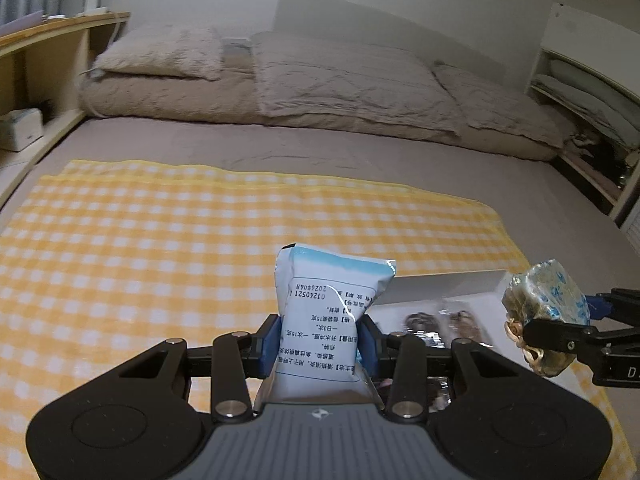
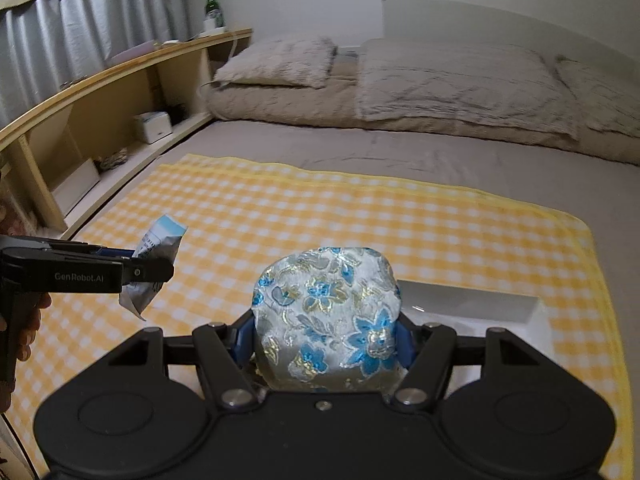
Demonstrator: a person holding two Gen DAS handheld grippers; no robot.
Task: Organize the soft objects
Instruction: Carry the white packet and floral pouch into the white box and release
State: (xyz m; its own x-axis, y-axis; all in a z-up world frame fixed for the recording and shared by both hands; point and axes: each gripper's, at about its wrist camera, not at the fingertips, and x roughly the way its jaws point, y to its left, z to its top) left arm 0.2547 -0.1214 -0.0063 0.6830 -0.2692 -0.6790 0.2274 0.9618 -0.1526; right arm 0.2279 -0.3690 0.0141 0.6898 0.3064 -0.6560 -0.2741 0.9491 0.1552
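My left gripper [image 1: 320, 340] is shut on a white and light-blue sachet [image 1: 324, 312] with printed text, held above the yellow checked cloth [image 1: 160, 248]. The sachet also shows in the right wrist view [image 2: 154, 264], with the left gripper [image 2: 156, 268] at the left. My right gripper [image 2: 326, 340] is shut on a silver pouch with blue flowers [image 2: 328, 316], held over a white box [image 2: 472, 304]. The pouch [image 1: 544, 300] and right gripper [image 1: 560, 328] show at the right of the left wrist view.
The white box [image 1: 444, 284] holds small plastic-wrapped items [image 1: 440, 324]. The cloth lies on a grey bed with beige pillows [image 1: 168, 56] and a folded duvet [image 1: 352, 80] at the far end. Wooden shelves [image 2: 100, 92] run along the left; a green bottle [image 2: 212, 4] stands on top.
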